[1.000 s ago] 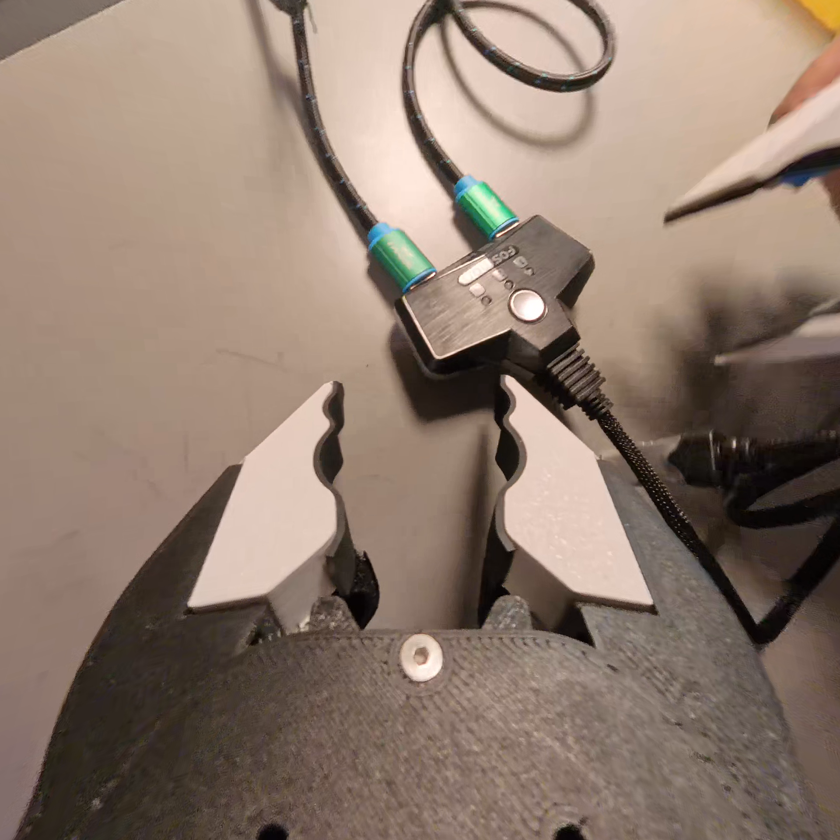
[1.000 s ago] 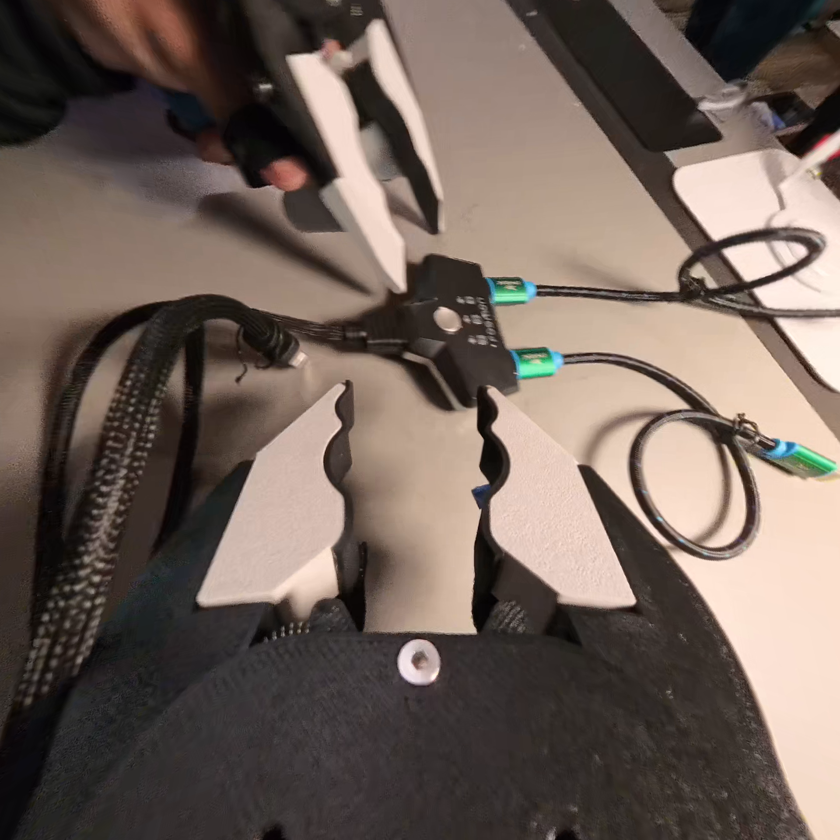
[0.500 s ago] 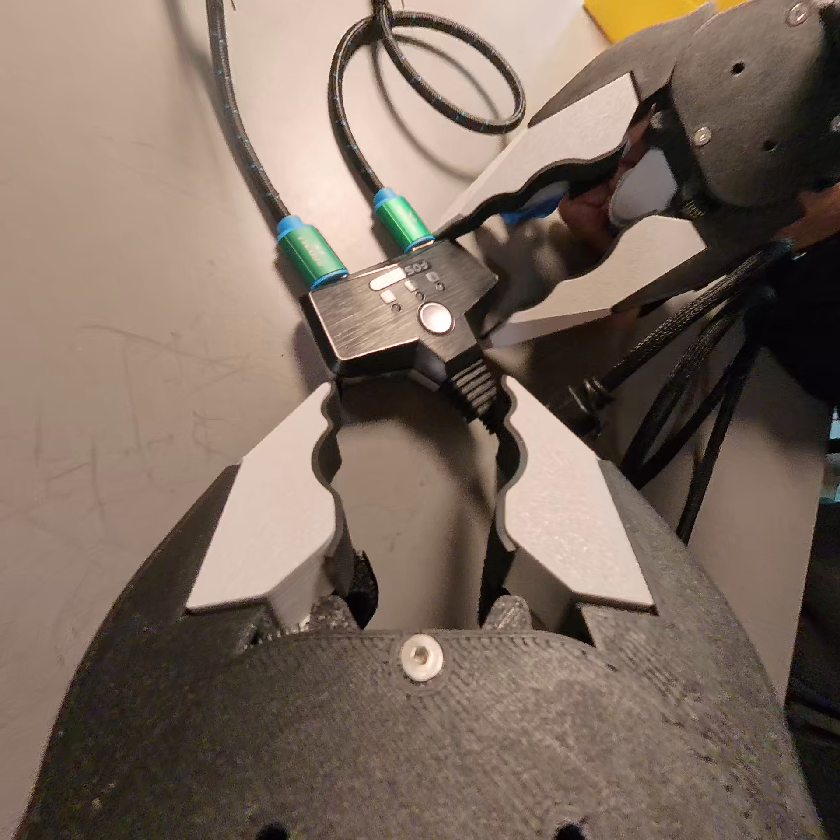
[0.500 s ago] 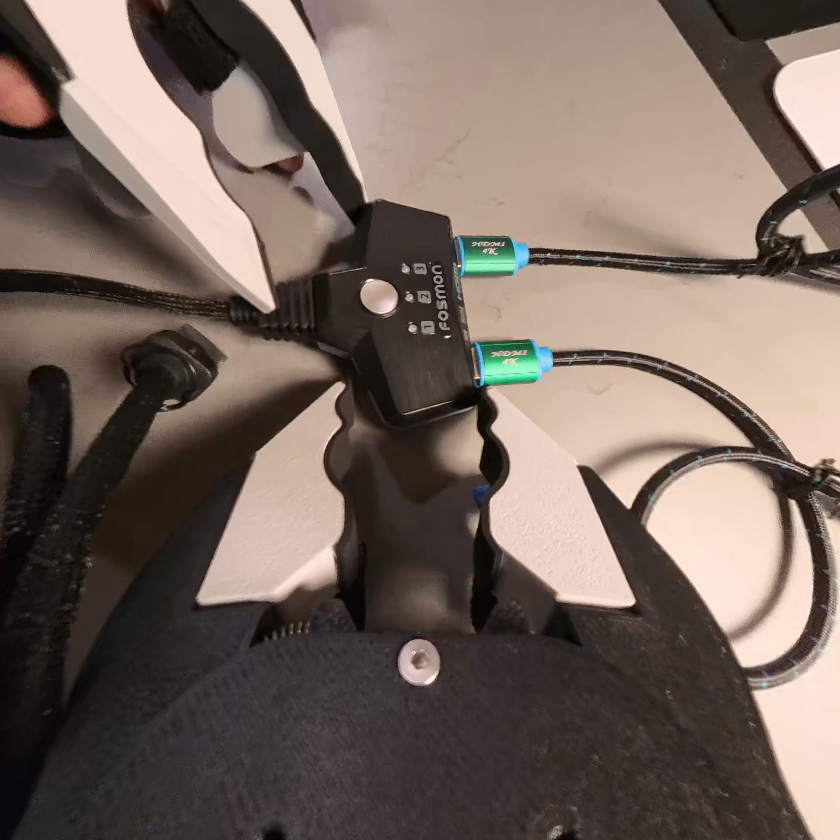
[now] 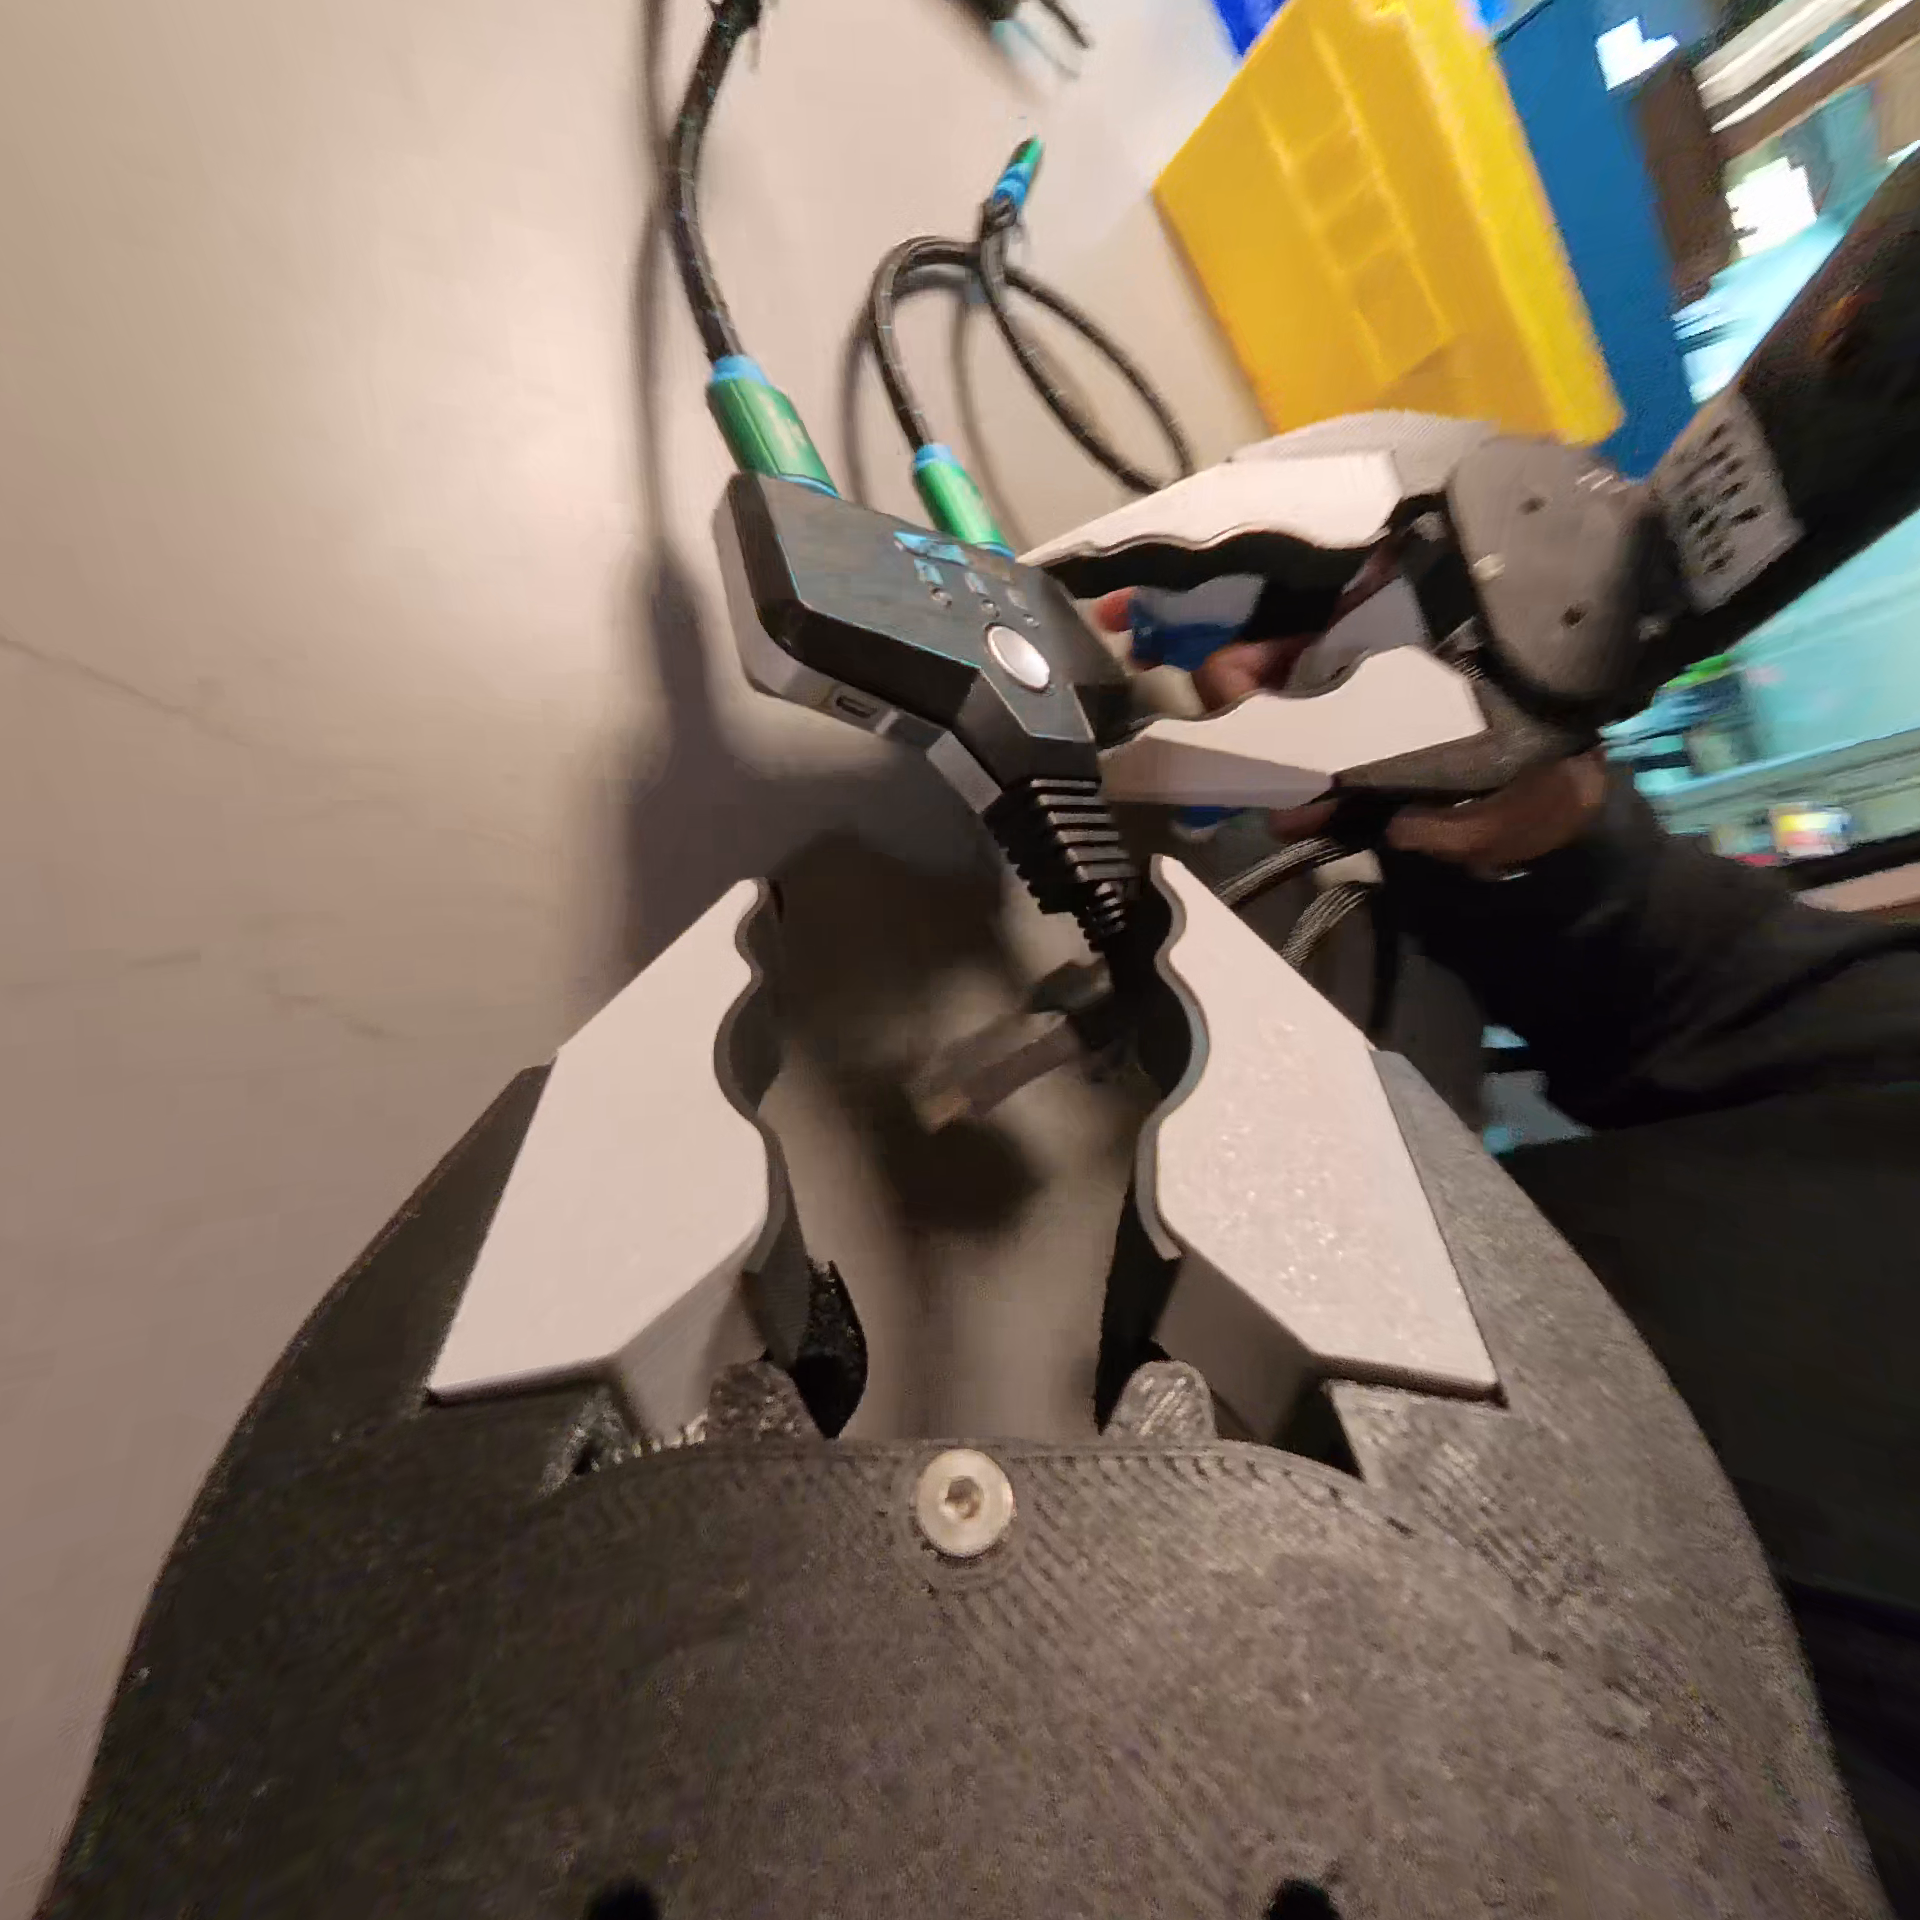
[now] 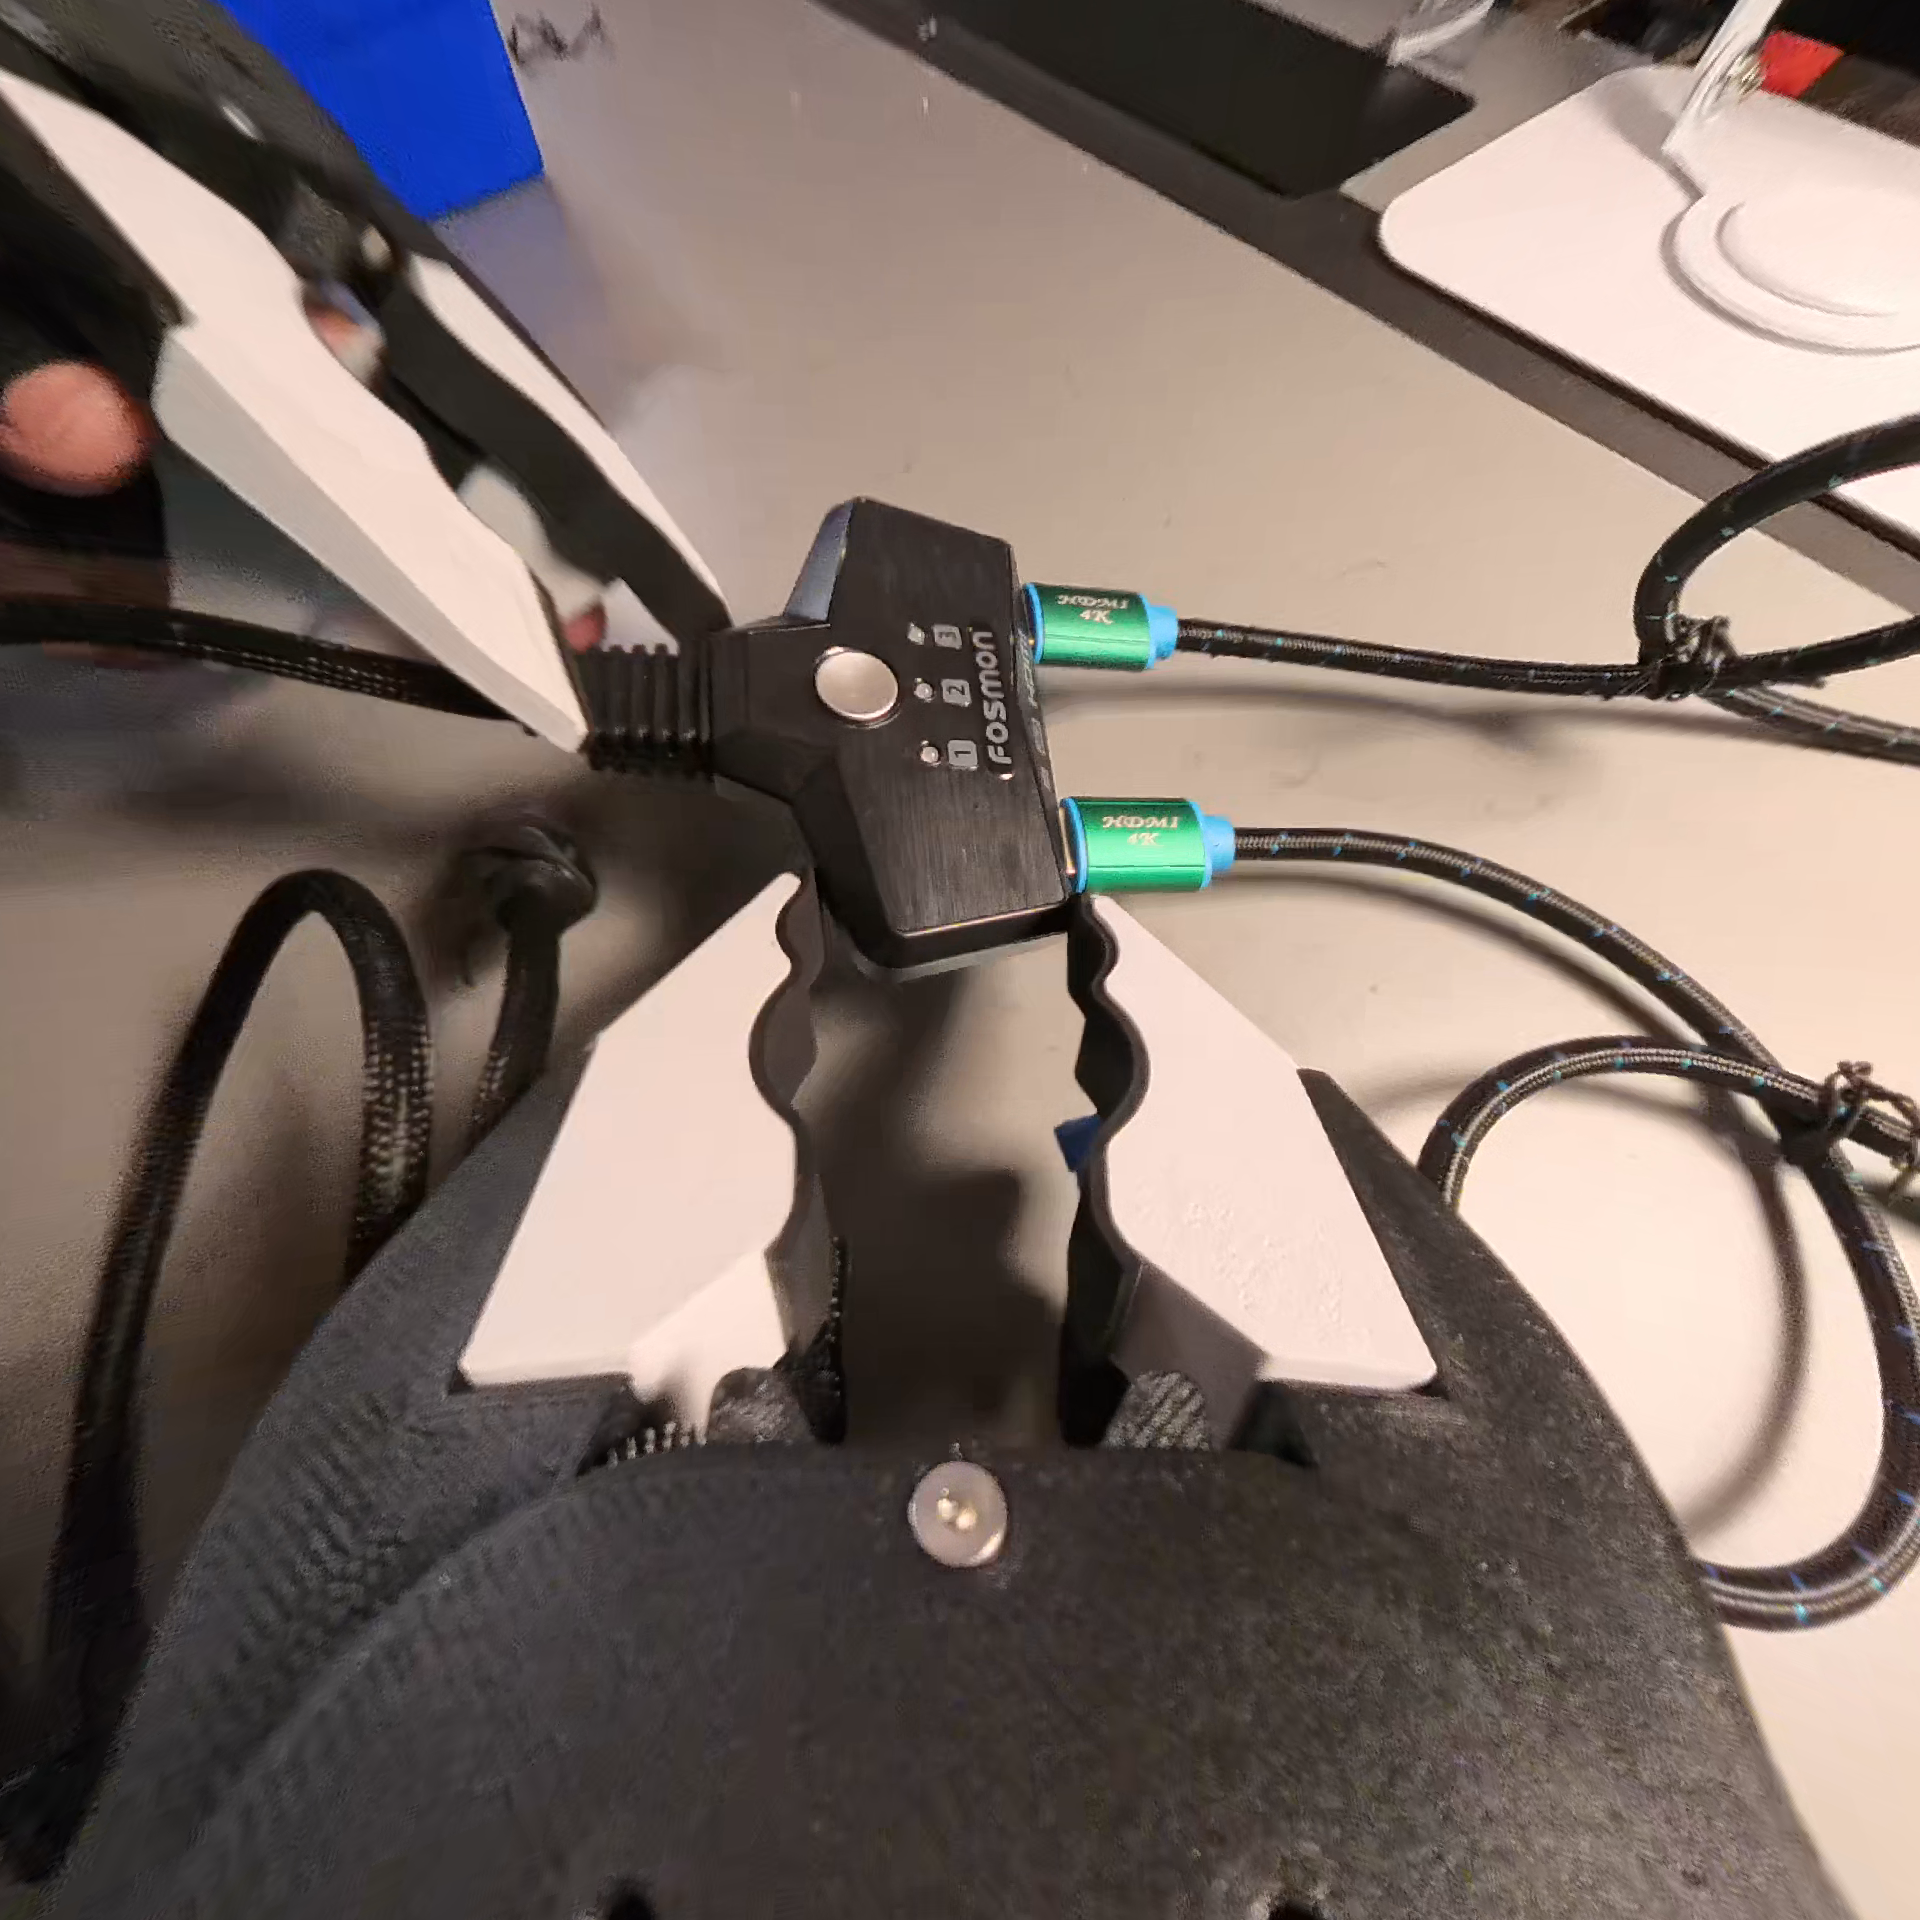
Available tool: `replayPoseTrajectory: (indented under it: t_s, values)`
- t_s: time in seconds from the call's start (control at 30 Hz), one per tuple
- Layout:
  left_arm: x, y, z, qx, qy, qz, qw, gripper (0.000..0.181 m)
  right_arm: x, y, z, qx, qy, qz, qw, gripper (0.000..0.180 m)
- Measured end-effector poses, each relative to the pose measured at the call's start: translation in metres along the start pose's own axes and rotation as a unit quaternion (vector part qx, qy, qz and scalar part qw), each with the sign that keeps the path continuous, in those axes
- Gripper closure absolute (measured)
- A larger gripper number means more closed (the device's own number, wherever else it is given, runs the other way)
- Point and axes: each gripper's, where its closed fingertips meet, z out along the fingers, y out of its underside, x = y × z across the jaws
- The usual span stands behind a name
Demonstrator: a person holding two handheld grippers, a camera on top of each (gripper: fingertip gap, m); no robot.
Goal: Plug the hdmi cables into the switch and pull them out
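The black HDMI switch (image 6: 914,727) has two green-plugged braided cables in its ports, the far plug (image 6: 1096,623) and the near plug (image 6: 1143,842). My right gripper (image 6: 935,904) is shut on the switch's near end, one finger on each side. In the left wrist view the switch (image 5: 914,634) is tilted up off the table with both plugs (image 5: 769,426) in it. My left gripper (image 5: 961,894) is open, its fingers astride the switch's ribbed cable collar (image 5: 1070,842) without gripping it. The right gripper (image 5: 1081,665) shows there too, clamped on the switch's right side.
A third green plug (image 5: 1013,171) lies loose at the far end of a coiled cable. A loose black plug (image 5: 997,1060) lies under my left gripper. Thick black sleeved cables (image 6: 384,1039) loop at the left. A yellow bin (image 5: 1382,229) and a white pad (image 6: 1714,239) stand beyond.
Both grippers have closed in on the switch. The right jaws have narrowed onto its near end and it has tipped up off the table. The left fingers now straddle the cable collar.
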Motion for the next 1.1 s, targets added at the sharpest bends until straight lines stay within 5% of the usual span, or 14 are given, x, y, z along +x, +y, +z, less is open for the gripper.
replayPoseTrajectory:
  t_s: [0.17, 0.33, 0.5, 0.63, 0.8, 1.1]
  values:
    - [0.026, -0.007, 0.002, 0.027, 0.12, -0.069, 0.99, 0.117, -0.022, -0.017, -0.01, 0.064, 0.011, -0.033, 0.997, 0.132]
    - [0.048, -0.033, -0.013, 0.113, 0.179, -0.042, 0.976, 0.148, -0.027, -0.036, -0.016, 0.119, 0.036, -0.092, 0.988, 0.131]
    - [0.056, -0.04, -0.016, 0.151, 0.124, 0.069, 0.978, 0.149, -0.022, -0.045, -0.022, 0.134, 0.061, -0.156, 0.977, 0.131]
    - [0.05, -0.055, -0.032, 0.191, 0.001, 0.196, 0.962, 0.149, -0.021, -0.06, -0.04, 0.173, 0.078, -0.204, 0.96, 0.138]
    - [0.062, -0.089, -0.087, 0.281, -0.081, 0.272, 0.917, 0.149, -0.015, -0.07, -0.052, 0.192, 0.09, -0.199, 0.957, 0.138]
    - [0.144, -0.134, -0.191, 0.344, -0.235, 0.497, 0.761, 0.149, -0.022, -0.085, -0.071, 0.222, 0.094, -0.211, 0.947, 0.14]
